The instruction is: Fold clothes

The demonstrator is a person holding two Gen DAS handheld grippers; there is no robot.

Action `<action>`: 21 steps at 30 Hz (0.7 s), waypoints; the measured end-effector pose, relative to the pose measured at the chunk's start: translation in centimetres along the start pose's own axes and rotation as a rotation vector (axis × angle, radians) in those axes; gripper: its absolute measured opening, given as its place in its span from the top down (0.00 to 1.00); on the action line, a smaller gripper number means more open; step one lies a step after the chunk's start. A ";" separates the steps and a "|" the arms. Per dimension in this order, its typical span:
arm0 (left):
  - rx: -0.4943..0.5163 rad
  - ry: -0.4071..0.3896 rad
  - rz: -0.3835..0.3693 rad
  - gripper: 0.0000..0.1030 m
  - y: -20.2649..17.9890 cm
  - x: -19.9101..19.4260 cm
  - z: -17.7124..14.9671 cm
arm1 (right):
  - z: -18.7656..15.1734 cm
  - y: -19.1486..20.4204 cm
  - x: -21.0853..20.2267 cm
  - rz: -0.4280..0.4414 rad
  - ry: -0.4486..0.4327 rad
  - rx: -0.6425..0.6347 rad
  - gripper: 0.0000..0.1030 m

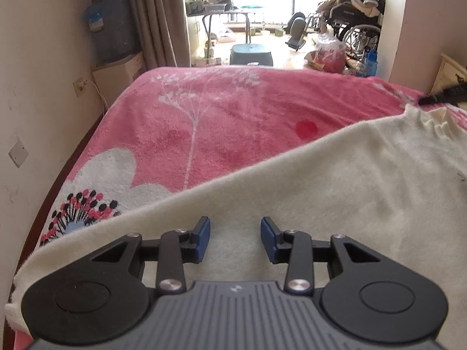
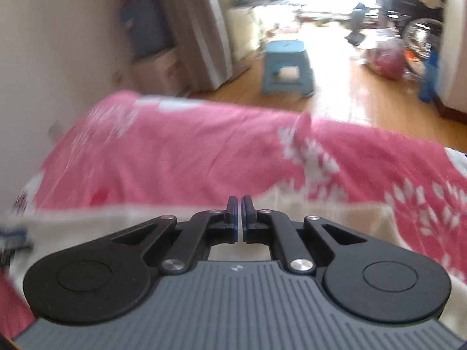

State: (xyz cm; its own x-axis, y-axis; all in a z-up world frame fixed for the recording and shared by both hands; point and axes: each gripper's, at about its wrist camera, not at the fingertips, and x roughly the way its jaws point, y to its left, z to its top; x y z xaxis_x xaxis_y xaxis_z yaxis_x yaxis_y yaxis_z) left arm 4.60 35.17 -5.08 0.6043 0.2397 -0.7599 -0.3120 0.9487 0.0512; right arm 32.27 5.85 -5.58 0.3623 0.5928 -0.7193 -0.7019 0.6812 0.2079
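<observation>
A cream fleece garment (image 1: 335,192) lies spread on a pink flowered blanket (image 1: 210,128) that covers the bed. My left gripper (image 1: 235,227) hovers over the garment's near part, open, with nothing between its blue pads. At the far right of the left wrist view, the black tip of my right gripper (image 1: 429,99) meets the garment's far corner, where the cloth bunches into pleats. In the blurred right wrist view my right gripper (image 2: 238,204) is shut at the edge of the cream garment (image 2: 306,213), a thin pale strip showing between its pads.
A wall runs close along the bed's left side. Beyond the bed's foot are a blue stool (image 1: 251,54) on a wooden floor (image 2: 364,93), a water bottle on a box (image 1: 112,32), a curtain, a red bag (image 1: 331,55) and a wheelchair (image 1: 359,29).
</observation>
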 end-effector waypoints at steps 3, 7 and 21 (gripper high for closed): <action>0.027 -0.034 -0.024 0.62 -1.0 -1.5 0.7 | -1.4 0.1 0.5 0.010 0.053 -0.068 0.98; 0.035 -0.035 -0.070 0.62 -2.9 -2.8 2.1 | -1.0 -1.8 3.2 -0.051 0.035 -0.025 1.00; 0.267 -0.142 -0.319 0.80 -20.3 1.1 11.2 | -3.4 -6.4 -4.6 -0.065 -0.132 -0.141 0.97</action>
State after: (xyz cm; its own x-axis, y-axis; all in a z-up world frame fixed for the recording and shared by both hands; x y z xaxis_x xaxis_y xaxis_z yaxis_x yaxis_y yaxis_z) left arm 19.81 18.50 0.28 0.7401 -0.0652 -0.6693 0.0957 0.9954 0.0089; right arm 33.06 -2.70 -5.83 0.4801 0.6070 -0.6332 -0.7499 0.6586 0.0627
